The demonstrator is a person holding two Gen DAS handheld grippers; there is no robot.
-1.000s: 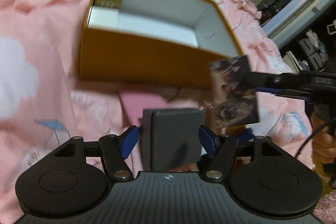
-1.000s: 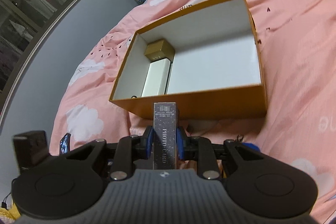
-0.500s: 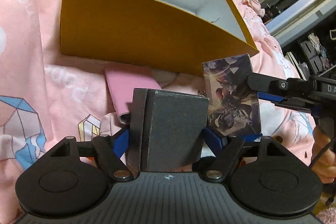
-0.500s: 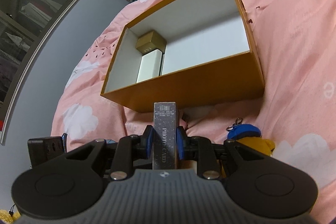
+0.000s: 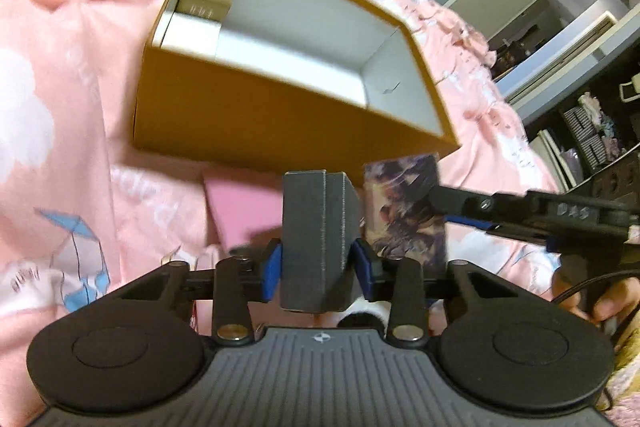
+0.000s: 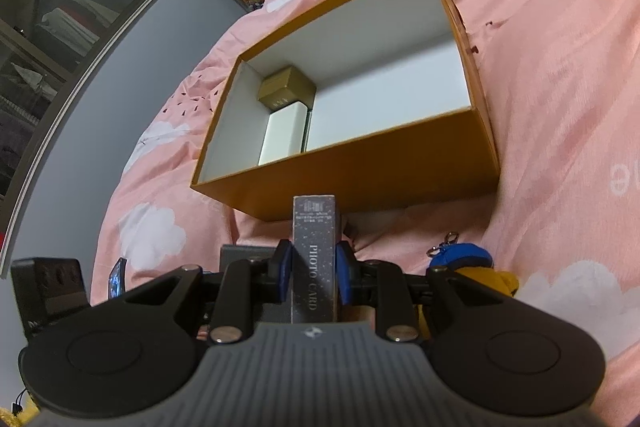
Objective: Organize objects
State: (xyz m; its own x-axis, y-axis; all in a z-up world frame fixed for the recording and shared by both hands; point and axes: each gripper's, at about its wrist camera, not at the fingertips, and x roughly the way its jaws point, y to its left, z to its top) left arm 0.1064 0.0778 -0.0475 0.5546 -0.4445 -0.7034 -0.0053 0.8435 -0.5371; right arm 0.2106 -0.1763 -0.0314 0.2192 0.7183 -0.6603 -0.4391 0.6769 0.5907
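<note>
On the pink bed [image 6: 560, 75], just in front of the open orange box [image 5: 256, 115], both claws carry cargo. The left claw [image 5: 318, 261] has just been closing, and its blue pads now press the flanks of a grey case [image 5: 316, 227], which half a second ago sat loosely between wide-spread jaws; the case stands upright in the grip, and the view over it now looks down into the box rather than at its front wall, so the case seems to be off the bedding. The right claw [image 6: 312, 277] is clamped, as before, on a slim card pack [image 6: 314, 259] lettered "PHOTO CARD", held upright and unmoved. From the left view that pack [image 5: 404, 207] sits just beside the grey case, almost touching it. Inside the box a gold carton [image 6: 286, 91] and a white carton [image 6: 284, 137] line the left wall, leaving most of the floor bare. A pink pouch [image 5: 240, 211] lies on the bed before the box, and a blue keyring toy [image 6: 460, 257] lies to the right. With two items secured, the next step is probably to lift each over the near wall and set it beside the cartons; crowding between the claws is the risk.
</note>
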